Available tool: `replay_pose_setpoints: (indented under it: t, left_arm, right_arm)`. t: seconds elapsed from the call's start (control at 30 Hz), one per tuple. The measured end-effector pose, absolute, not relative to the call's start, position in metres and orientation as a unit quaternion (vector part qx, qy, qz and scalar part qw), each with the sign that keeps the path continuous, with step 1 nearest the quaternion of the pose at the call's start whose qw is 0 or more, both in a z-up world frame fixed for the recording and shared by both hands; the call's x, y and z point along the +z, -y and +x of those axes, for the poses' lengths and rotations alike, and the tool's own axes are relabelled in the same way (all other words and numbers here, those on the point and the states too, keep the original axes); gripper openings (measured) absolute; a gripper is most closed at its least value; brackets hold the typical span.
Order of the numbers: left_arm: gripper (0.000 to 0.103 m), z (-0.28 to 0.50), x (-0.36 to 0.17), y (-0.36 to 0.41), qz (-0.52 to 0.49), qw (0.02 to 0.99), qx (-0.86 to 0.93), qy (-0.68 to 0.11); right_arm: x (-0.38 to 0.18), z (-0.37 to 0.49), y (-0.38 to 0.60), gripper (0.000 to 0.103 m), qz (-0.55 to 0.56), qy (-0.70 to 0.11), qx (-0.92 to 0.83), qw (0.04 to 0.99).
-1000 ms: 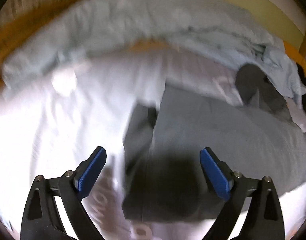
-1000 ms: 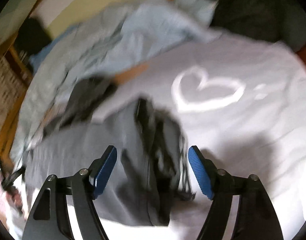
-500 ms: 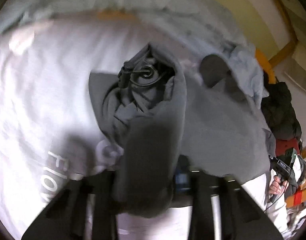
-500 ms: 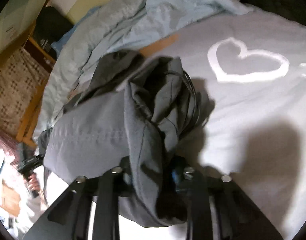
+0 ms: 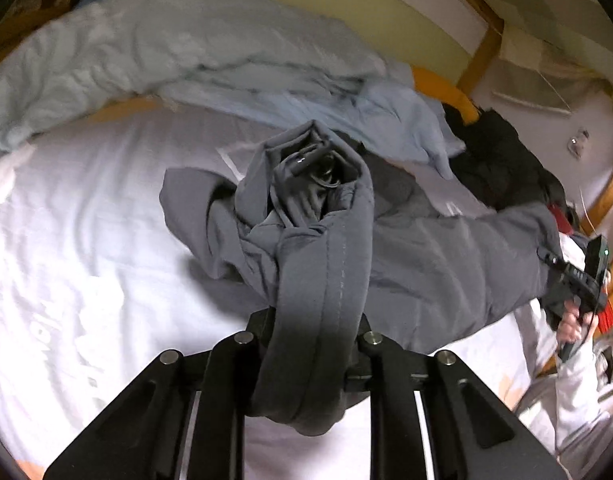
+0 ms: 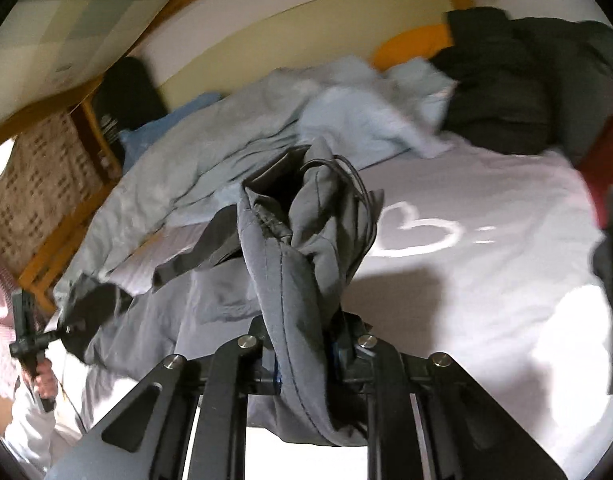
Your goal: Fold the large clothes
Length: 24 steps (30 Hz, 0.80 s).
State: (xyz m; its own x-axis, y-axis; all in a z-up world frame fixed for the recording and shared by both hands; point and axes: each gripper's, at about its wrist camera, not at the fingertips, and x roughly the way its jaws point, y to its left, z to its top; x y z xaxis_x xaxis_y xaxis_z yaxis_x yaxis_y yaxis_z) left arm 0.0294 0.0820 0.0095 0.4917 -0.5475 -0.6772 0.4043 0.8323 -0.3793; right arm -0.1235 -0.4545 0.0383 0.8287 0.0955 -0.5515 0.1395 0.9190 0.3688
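A large grey garment point(image 5: 406, 264) with a black drawstring hangs bunched over a white bed sheet point(image 5: 86, 240). My left gripper point(image 5: 312, 336) is shut on its stitched waistband, which drapes over and hides the fingertips. My right gripper point(image 6: 306, 352) is shut on another part of the same grey garment point(image 6: 290, 256), its cloth rising in a crumpled fold in front of the camera. Each wrist view shows the other hand's gripper far off at the garment's other end, in the left wrist view point(image 5: 574, 276) and the right wrist view point(image 6: 26, 336).
A rumpled light-blue duvet point(image 5: 186, 52) lies along the far side of the bed. A dark jacket pile point(image 6: 526, 80) sits at the head end. The sheet carries a white heart print point(image 6: 422, 232). A wooden bed frame point(image 5: 482, 52) and a wicker panel point(image 6: 38, 184) border the bed.
Both grippers were open above the flat garment a second ago. They closed on it and have lifted it, so the cloth now hangs bunched between them.
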Motion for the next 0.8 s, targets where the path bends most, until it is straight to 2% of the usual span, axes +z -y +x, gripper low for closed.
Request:
replay_pose_setpoints:
  t: [0.03,0.07,0.1,0.17,0.2,0.27,0.37,0.4,0.47,0.6,0.63,0.67,0.73,0.8]
  left_arm:
    - [0.019,0.029,0.006,-0.079,-0.084,0.857,-0.27,-0.431]
    - [0.026,0.03,0.002,-0.076,-0.074,0.863,-0.241,-0.439]
    - [0.038,0.032,0.001,-0.073,-0.052,0.876,-0.199,-0.436]
    - [0.048,0.035,0.002,-0.071,-0.007,0.908,-0.108,-0.404]
    - [0.048,0.036,0.006,-0.068,0.016,0.918,-0.081,-0.387]
    - [0.048,0.034,0.017,-0.062,0.059,0.934,-0.044,-0.349]
    - [0.054,0.027,0.032,-0.056,0.066,0.946,-0.046,-0.315]
    - [0.056,0.025,0.035,-0.053,0.067,0.948,-0.05,-0.307]
    - [0.06,0.02,0.039,-0.047,0.073,0.951,-0.052,-0.295]
    - [0.07,0.015,0.047,-0.019,0.095,0.949,-0.073,-0.291]
    - [0.072,0.015,0.05,-0.012,0.097,0.951,-0.078,-0.284]
    - [0.077,0.012,0.053,-0.005,0.098,0.952,-0.083,-0.276]
    - [0.083,0.01,0.062,0.014,0.101,0.953,-0.111,-0.264]
    - [0.101,0.014,0.064,0.04,0.12,0.948,-0.156,-0.249]
  right_arm:
    - [0.036,-0.126,0.463,0.018,0.203,-0.298,-0.022,0.932]
    - [0.031,-0.127,0.47,0.02,0.207,-0.31,-0.032,0.928]
    - [0.024,-0.124,0.475,0.021,0.207,-0.331,-0.038,0.92]
    - [0.005,-0.114,0.479,0.03,0.193,-0.374,-0.07,0.904]
    - [-0.001,-0.108,0.477,0.033,0.169,-0.388,-0.095,0.901]
    - [-0.005,-0.102,0.471,0.047,0.125,-0.396,-0.133,0.9]
    - [0.009,-0.104,0.467,0.051,0.088,-0.361,-0.172,0.912]
    - [0.013,-0.107,0.468,0.052,0.09,-0.353,-0.174,0.915]
    - [0.023,-0.108,0.469,0.061,0.101,-0.335,-0.176,0.92]
    - [0.038,-0.101,0.464,0.063,0.125,-0.319,-0.153,0.927]
    - [0.04,-0.1,0.462,0.068,0.129,-0.316,-0.149,0.928]
    - [0.042,-0.098,0.46,0.072,0.133,-0.313,-0.147,0.929]
    - [0.044,-0.089,0.455,0.073,0.138,-0.311,-0.14,0.93]
    - [0.046,-0.077,0.448,0.073,0.128,-0.313,-0.131,0.932]
